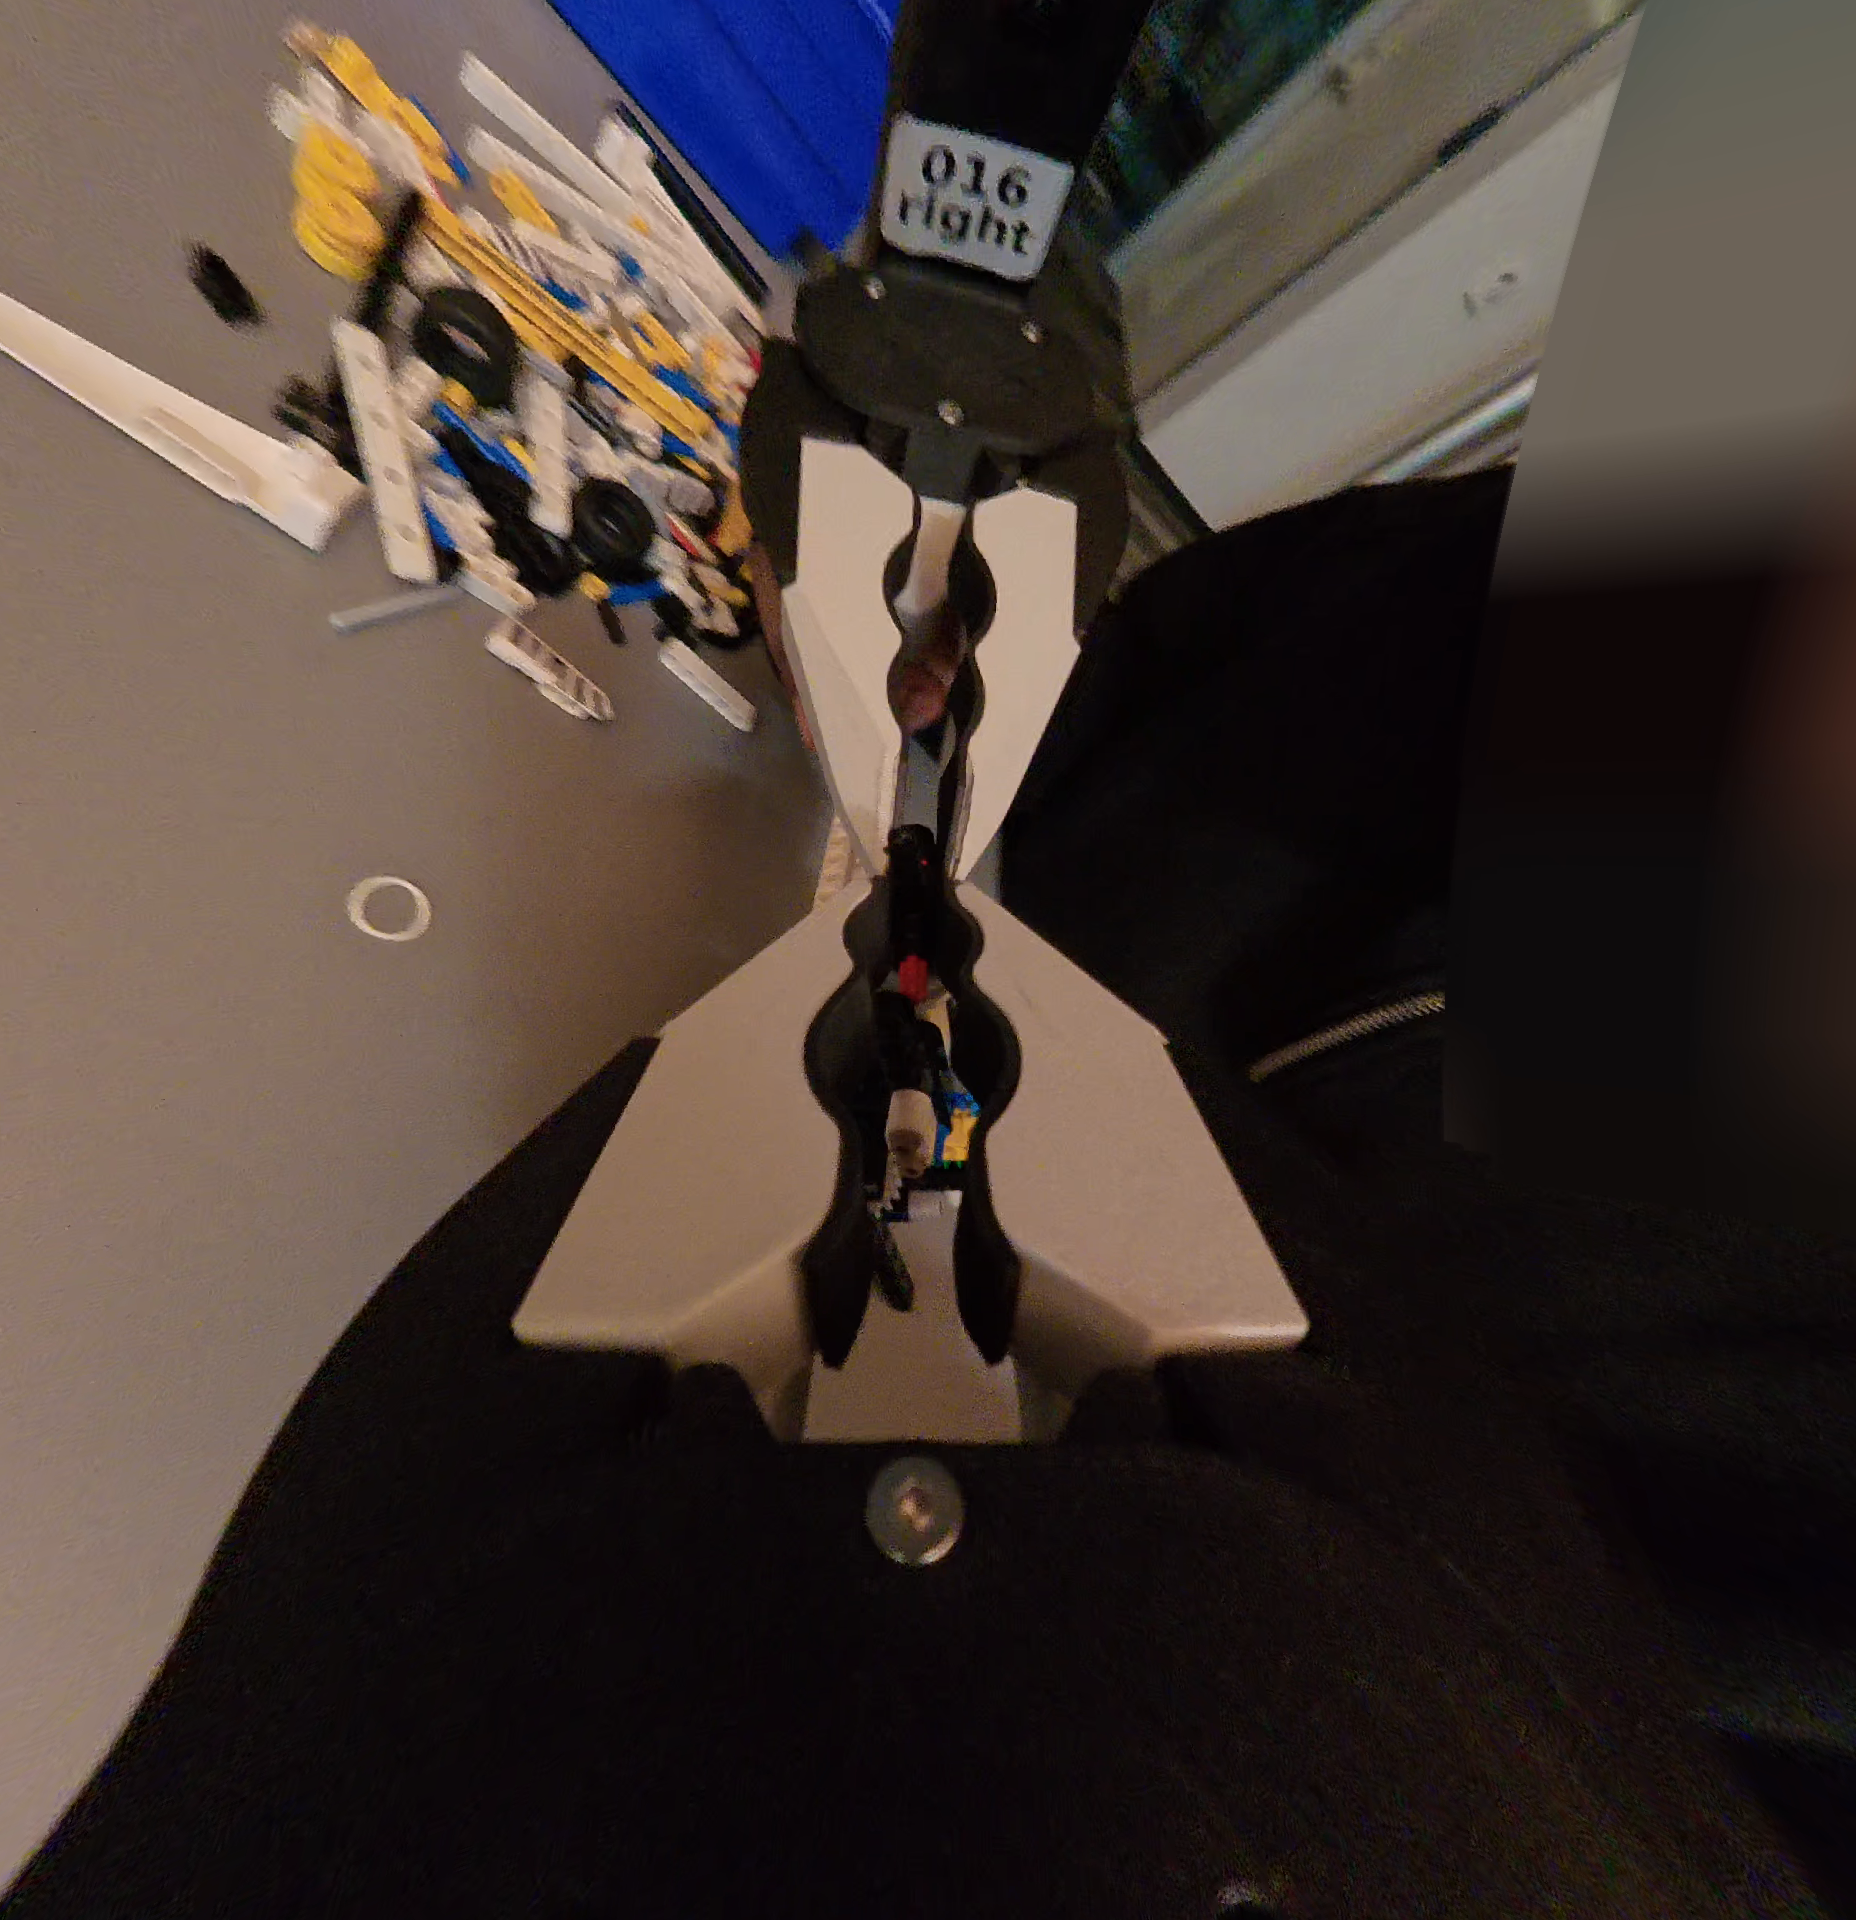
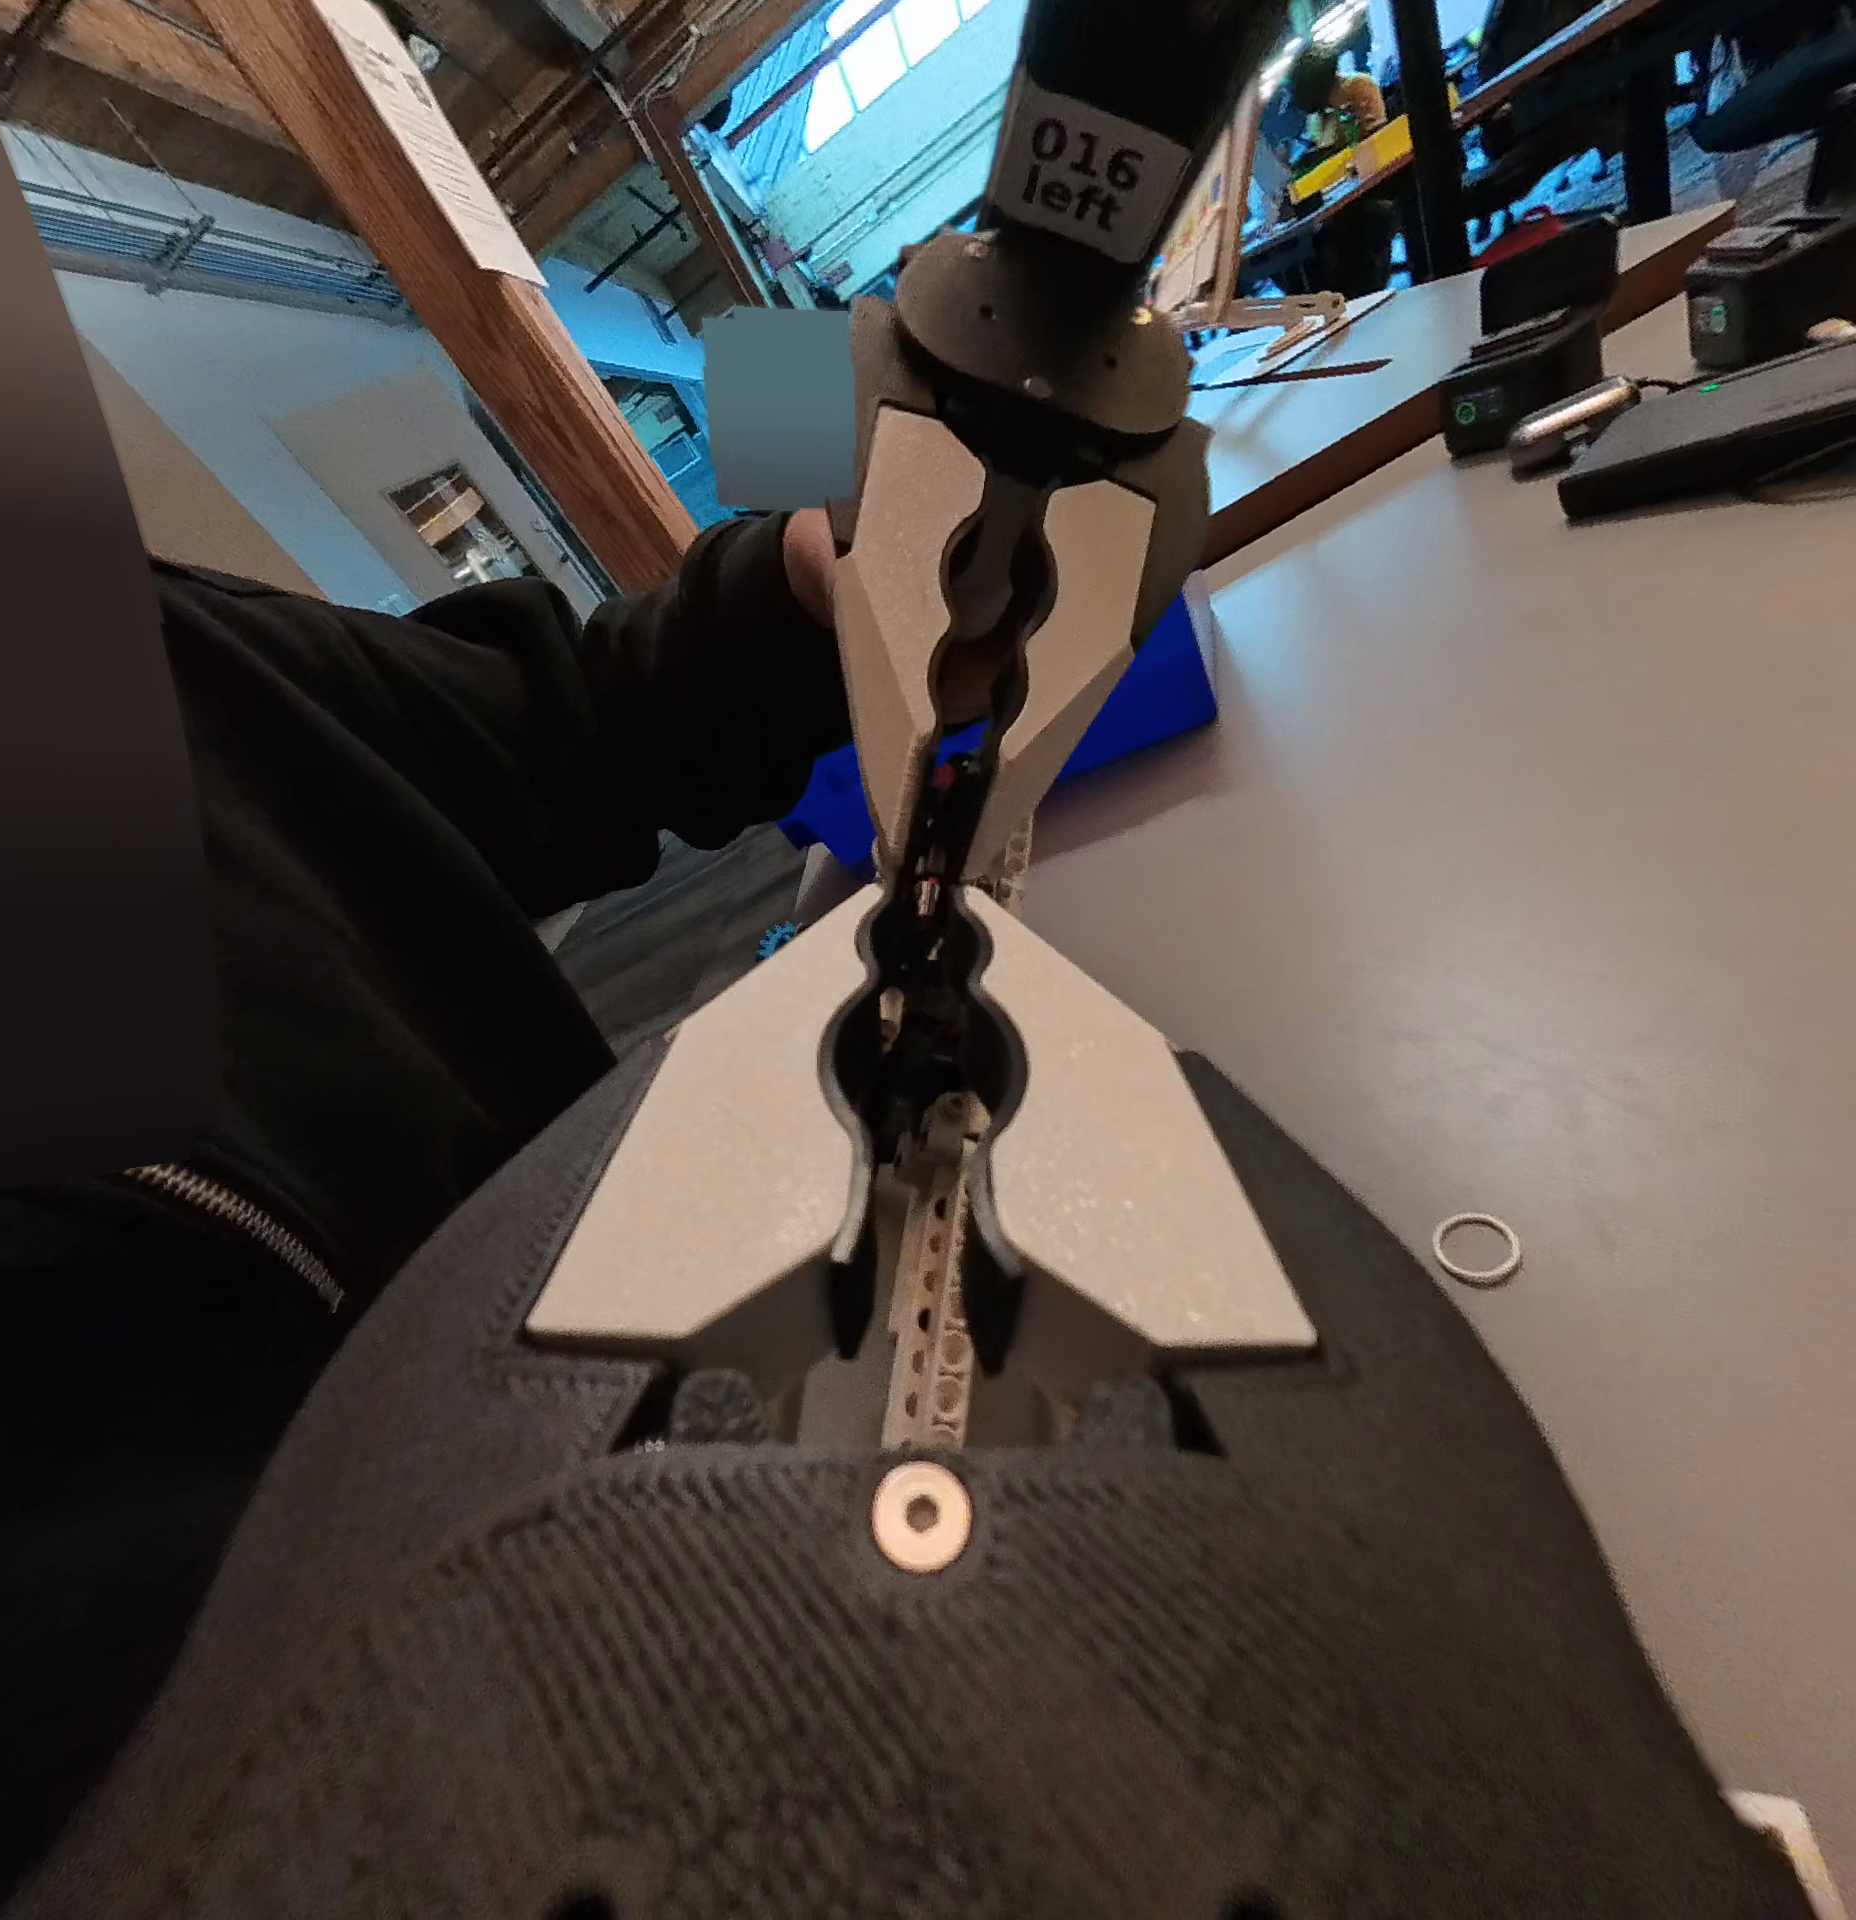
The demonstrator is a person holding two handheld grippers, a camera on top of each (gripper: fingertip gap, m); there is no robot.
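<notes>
Left claw first: its two fingers are drawn in tight, clamped on a slim black building-brick assembly with a red pin in it, which runs back between the fingers past white, blue and yellow bits. Tip to tip with it, the right claw is closed as well, gripping a white perforated beam that runs back along its slot; black parts sit packed at its tips, right where the two claws meet, above the near edge of the grey surface. From the left wrist view the right claw shows head-on, a grey strip caught between its fingers. In the right wrist view, a hand in a black sleeve holds the left claw from behind.

Moving outward: a small white ring lies alone on the surface, left of the claws. Farther off to the left, a scattered pile of building-brick parts spreads out, white beams, yellow pieces, black tyres, all blurred. A blue bin stands at the far side beyond the pile. A black jacket with a zip fills the right.
</notes>
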